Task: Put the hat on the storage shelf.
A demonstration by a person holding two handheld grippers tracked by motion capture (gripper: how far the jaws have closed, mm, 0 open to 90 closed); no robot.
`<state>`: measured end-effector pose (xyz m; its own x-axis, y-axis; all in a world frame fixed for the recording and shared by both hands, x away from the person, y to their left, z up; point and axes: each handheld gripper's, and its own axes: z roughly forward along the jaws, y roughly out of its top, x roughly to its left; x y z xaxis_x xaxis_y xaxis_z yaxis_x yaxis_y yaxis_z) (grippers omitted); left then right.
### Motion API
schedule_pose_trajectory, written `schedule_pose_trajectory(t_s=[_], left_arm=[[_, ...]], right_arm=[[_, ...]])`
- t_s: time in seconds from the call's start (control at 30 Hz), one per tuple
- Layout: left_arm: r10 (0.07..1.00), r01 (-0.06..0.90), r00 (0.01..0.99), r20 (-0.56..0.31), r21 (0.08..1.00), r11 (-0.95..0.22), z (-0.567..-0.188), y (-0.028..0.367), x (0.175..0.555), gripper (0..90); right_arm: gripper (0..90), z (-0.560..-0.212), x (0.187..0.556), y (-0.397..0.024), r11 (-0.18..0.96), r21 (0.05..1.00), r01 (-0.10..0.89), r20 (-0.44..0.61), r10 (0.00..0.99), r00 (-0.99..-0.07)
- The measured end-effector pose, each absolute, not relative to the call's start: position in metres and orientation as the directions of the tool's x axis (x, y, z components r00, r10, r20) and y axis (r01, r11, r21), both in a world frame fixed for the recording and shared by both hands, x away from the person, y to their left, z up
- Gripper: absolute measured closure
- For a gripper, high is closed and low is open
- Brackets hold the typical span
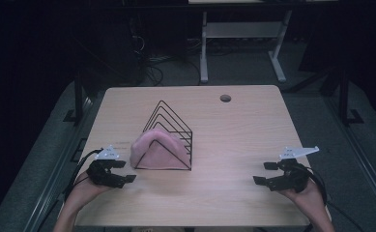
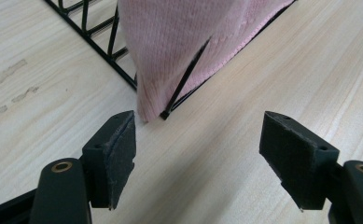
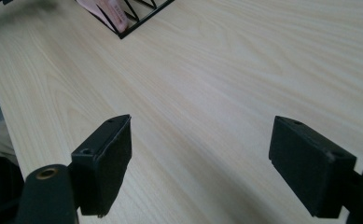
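Cloth point(image 1: 157, 149), pink knit, draped over the near end of a black wire rack point(image 1: 172, 129) that stands mid-worktop point(image 1: 234, 135); its lower hem hangs down to the wood at the rack's front corner, one wire showing through a fold in the left gripper view.

Left hand-held gripper point(image 1: 125, 171): jaws spread wide, nothing between them, resting low just beside the cloth's near-left edge. In its own view the hem point(image 2: 146, 109) sits just ahead of the left pad, not touching.

Right hand-held gripper point(image 1: 267, 173): jaws equally wide, empty, well apart from the rack on the right side of the worktop; bare wood ahead of it, rack corner point(image 3: 123, 33) far off.

Risks, as judged:
- The rack is light wire; a pull on the cloth with the left alone would likely drag or tip it, since the right is too far off to brace it.
- The knit could snag on the wire ends or the corner where the fold is caught.
- A pinch taken low at the hem may catch the base wire along with the cloth.
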<state>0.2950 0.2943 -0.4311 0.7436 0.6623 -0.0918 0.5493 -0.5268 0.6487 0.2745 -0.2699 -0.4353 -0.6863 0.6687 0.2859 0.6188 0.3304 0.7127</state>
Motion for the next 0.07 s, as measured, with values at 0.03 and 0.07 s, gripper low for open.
schedule_pose_trajectory(t_s=[0.03,0.07], left_arm=[[0.664,0.549,0.741,-0.100,0.659,-0.514,-0.4314,0.2958,0.2936,27.3],[0.662,0.546,0.742,-0.104,0.668,-0.507,-0.4318,0.2970,0.2922,27.3]], right_arm=[[20.8,-0.4396,0.2713,-0.2705,0.317,0.720,0.618,0.292,0.669,-0.683],[20.8,-0.4435,0.2679,-0.2710,0.312,0.726,0.613,0.286,0.674,-0.681]])
